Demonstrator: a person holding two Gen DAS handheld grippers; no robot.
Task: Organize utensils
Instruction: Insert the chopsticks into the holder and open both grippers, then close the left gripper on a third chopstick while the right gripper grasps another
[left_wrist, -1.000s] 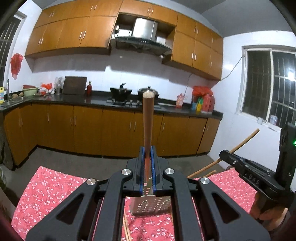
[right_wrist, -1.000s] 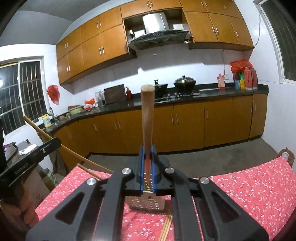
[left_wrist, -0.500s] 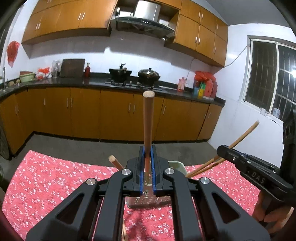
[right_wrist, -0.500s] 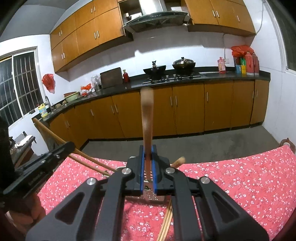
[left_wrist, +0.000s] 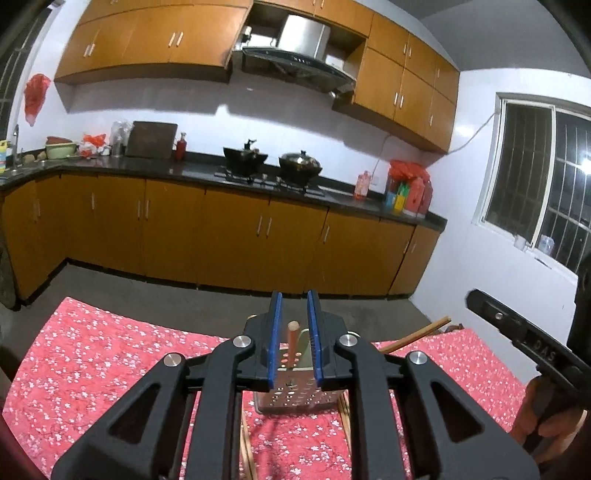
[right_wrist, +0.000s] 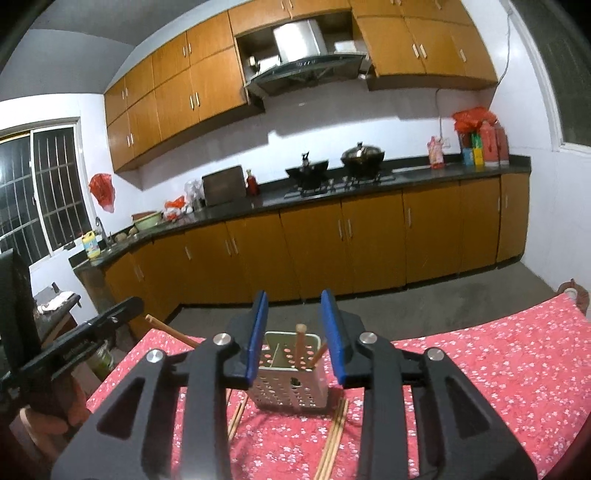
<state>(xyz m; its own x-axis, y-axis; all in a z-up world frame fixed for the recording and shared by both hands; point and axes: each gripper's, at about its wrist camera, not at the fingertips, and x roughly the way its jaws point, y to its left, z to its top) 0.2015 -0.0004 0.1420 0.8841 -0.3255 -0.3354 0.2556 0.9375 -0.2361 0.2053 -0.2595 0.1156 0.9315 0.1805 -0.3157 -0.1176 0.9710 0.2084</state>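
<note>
Red floral cloth (right_wrist: 498, 354) covers the table; loose chopsticks (right_wrist: 334, 439) lie flat on it at the near side of the perforated metal utensil holder (right_wrist: 291, 387), a second pair (right_wrist: 236, 415) to its near left. In the left wrist view, chopsticks (left_wrist: 417, 336) angle up past the holder's right side, and a hand (left_wrist: 546, 417) grips the other tool's handle at far right.

Room: orange-brown cabinets (right_wrist: 369, 240) under a black countertop (right_wrist: 332, 195), two pots (right_wrist: 360, 157) on the hob, range hood (right_wrist: 306, 64) above, cutting board (right_wrist: 223, 186) leaning on the wall, barred window (left_wrist: 546, 206) to the right in the left view.

Holder stands upright on the cloth, middle of the table, its near side partly hidden by both grippers. Inside: one wooden handle (right_wrist: 300, 345) standing nearly upright and a second wooden stick (right_wrist: 319, 352) leaning right. Left view shows the upright wooden handle (left_wrist: 292, 341) between the blue pads.

Left gripper (left_wrist: 294, 332): fingers parted, holding nothing, handle in the gap but untouched. Right gripper (right_wrist: 295, 332): fingers spread wide, nothing held, holder seen between them.
</note>
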